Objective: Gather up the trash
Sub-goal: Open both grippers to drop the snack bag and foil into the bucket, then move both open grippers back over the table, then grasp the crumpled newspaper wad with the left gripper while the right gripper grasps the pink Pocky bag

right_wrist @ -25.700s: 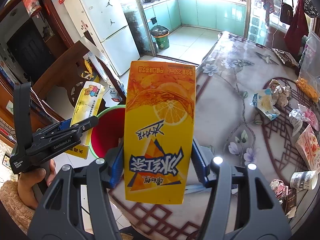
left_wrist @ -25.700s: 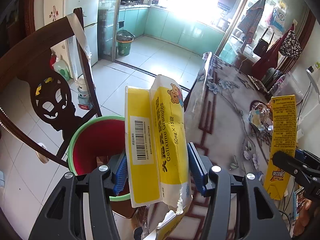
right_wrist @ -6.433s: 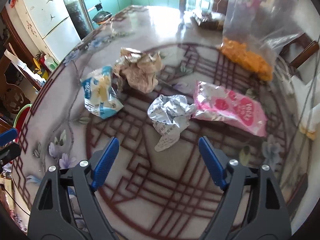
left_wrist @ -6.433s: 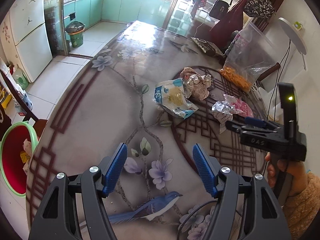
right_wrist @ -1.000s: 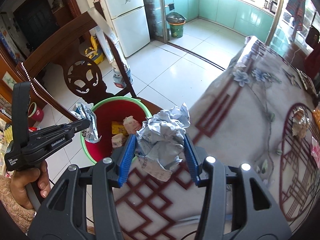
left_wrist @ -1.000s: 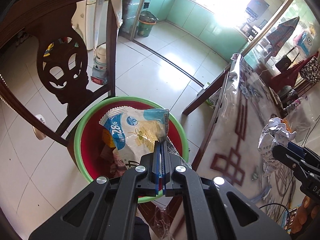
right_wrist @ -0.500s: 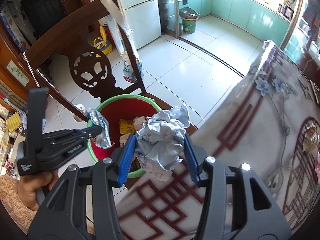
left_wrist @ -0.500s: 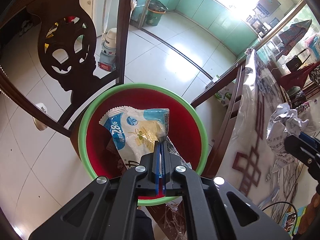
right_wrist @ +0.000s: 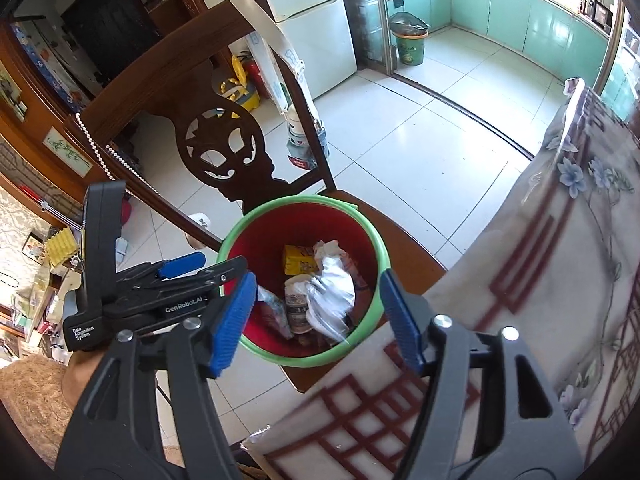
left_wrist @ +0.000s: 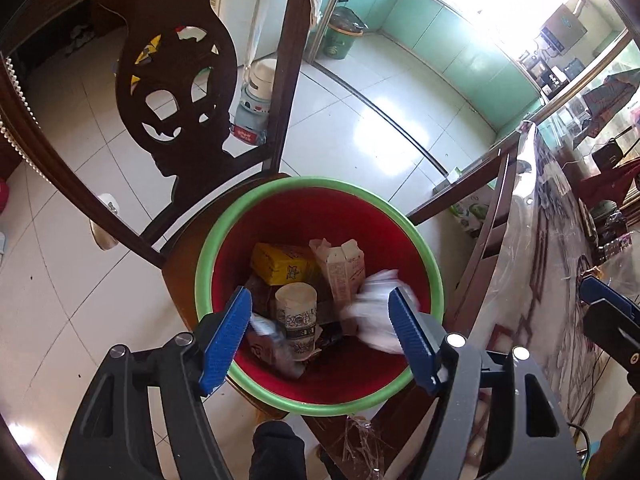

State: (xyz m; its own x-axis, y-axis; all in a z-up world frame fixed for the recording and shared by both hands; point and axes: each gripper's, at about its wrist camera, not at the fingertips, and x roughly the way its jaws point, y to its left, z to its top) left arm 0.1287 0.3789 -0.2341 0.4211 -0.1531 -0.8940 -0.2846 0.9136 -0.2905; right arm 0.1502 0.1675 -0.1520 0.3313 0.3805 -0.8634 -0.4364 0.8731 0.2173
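Left gripper [left_wrist: 320,334] and right gripper [right_wrist: 316,314], jaws just opened and empty, point steeply down over the red bin [left_wrist: 320,208]; crumpled paper [right_wrist: 332,296] inside, toward 3 o'clock

bin [left_wrist: 320,184] mouth: open above | chair back [left_wrist: 176,92] behind | table edge [right_wrist: 520,280] beside

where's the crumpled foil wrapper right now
In both wrist views the crumpled foil wrapper is inside the red bucket, right of the paper cup, below the yellow carton.
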